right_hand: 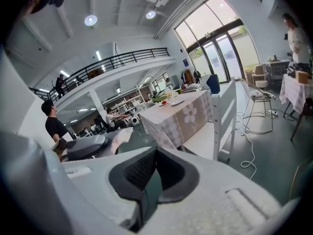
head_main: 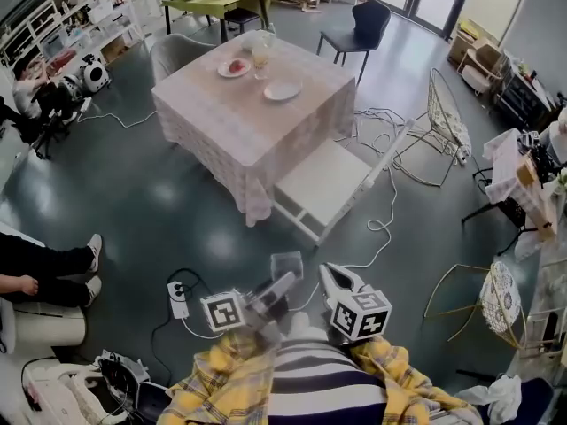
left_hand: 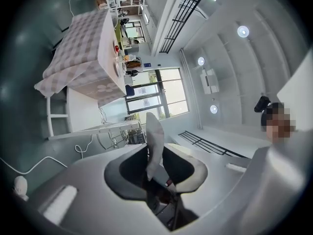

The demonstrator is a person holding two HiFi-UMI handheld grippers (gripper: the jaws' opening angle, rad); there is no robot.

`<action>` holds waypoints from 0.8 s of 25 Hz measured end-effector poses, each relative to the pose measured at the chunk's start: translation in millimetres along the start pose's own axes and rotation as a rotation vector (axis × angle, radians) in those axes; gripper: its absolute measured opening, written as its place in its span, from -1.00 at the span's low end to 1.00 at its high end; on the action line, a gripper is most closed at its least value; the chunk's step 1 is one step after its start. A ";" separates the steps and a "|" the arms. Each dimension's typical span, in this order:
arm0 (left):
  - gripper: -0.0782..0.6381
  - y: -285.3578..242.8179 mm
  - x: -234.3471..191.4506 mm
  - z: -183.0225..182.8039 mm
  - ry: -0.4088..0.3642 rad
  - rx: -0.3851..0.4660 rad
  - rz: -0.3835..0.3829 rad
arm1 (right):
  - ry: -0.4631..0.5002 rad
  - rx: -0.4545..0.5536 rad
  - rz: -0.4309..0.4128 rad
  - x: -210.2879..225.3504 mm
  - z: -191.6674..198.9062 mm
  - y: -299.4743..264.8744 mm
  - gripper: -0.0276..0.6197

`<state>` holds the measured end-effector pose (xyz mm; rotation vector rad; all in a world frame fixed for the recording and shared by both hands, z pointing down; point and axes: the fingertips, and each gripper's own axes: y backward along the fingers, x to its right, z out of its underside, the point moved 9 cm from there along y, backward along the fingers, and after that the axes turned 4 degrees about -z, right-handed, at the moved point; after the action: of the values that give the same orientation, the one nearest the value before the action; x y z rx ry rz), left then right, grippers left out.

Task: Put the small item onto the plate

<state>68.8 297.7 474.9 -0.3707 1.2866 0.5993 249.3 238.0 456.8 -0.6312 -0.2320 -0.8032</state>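
Quick count from my end: two grippers, one desk, two plates, one glass, one bench.

The left gripper (head_main: 282,282) sits roughly level and rolled onto its side, so the desk (head_main: 248,122) shows sideways in its own view. Its jaws are clamped on a small pale item (left_hand: 154,141), a thin flat piece with a rounded tip sticking out ahead of the dark pads. I honestly can't tell what it is.

The right gripper (head_main: 332,273) tips a bit toward the floor (head_main: 133,193). Its jaws are drawn together down to a thin slit with nothing in it, and the dark pad inside looks ribbed.

Both grippers are held close in front of my operator's chest, side by side. Each carries one marker cube (head_main: 223,311), and there are yellow plaid sleeves (head_main: 217,374) behind them.

The desk is straight ahead of both sets of jaws and well apart from them. It's square and draped in a pale checked cloth.

- The nearer plate (head_main: 283,90) is round, white and shallow.
- The farther plate (head_main: 224,72) is the same kind and has a reddish bit (head_main: 237,65) on it.
- The glass (head_main: 260,57) is clear and stands just beside the farther plate.

Between the jaws and the desk is the bench (head_main: 323,184), which is flat, white and hard-edged, pushed against the cloth. A white cable (head_main: 385,211) loops on the floor beside it. The floor is dark, smooth and glossy.
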 end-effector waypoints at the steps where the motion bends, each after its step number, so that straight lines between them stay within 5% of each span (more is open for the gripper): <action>1: -0.55 -5.7 -0.5 -3.6 0.007 0.007 0.012 | 0.014 -0.007 -0.002 4.4 -4.2 -5.1 -0.91; 12: -0.55 -33.4 -14.2 -62.4 -0.011 0.031 0.008 | 0.035 0.000 -0.019 18.6 -37.9 -56.1 -0.91; 20: -0.55 -62.0 -39.3 -128.9 -0.006 -0.058 0.029 | 0.022 0.036 0.057 28.4 -80.6 -116.6 -0.91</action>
<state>-0.5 166.6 475.8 -0.3980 1.2727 0.6631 180.2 111.0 455.8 -0.5925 -0.2068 -0.7498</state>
